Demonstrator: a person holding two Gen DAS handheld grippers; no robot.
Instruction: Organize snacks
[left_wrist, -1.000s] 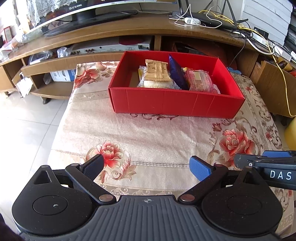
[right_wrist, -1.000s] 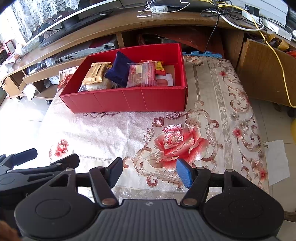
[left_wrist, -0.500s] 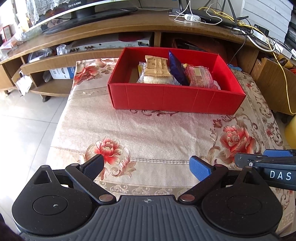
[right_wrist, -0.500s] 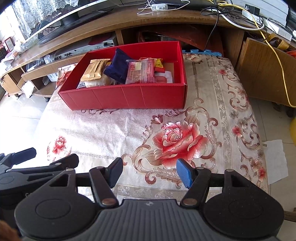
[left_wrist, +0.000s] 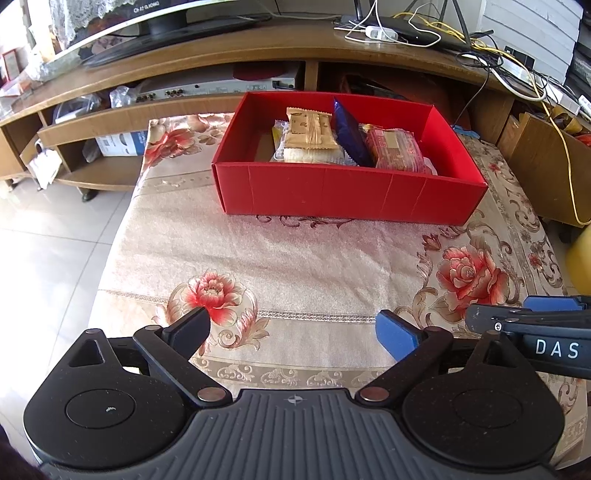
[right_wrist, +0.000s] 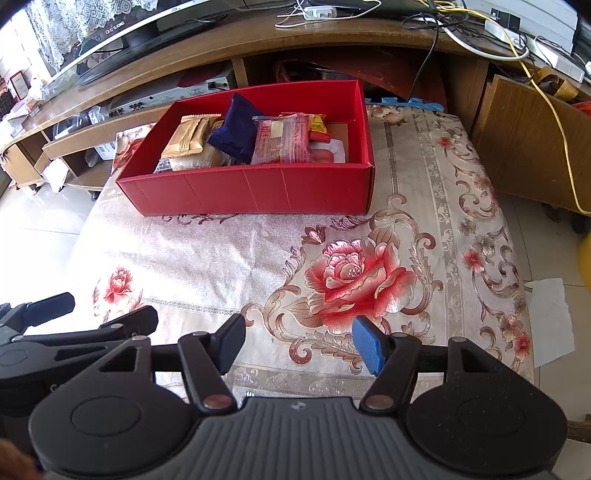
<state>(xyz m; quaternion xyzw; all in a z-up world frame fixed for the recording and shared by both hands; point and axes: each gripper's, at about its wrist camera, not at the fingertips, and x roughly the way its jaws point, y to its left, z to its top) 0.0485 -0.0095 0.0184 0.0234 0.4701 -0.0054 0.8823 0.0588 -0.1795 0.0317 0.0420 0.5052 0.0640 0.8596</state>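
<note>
Matt red cardboard box (left_wrist: 347, 199), glossy snack wrappers (right_wrist: 236, 133), seemingly woven tablecloth (left_wrist: 295, 266).

Box (left_wrist: 347, 197) sitting on cloth-covered table (left_wrist: 280, 266), toward far edge. Snack packets (left_wrist: 312, 131) lying inside box, bunched toward middle and right, leaning on one another. TV cabinet (left_wrist: 221, 48) standing behind table, cables (left_wrist: 480, 55) trailing over cabinet's right end. Left gripper (left_wrist: 291, 326) and right gripper (right_wrist: 299, 343) hanging side by side over near table edge, well apart from box.

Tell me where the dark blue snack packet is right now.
Both wrist views show the dark blue packet standing inside the red box, between the gold packet and the red-pink packet.
</note>
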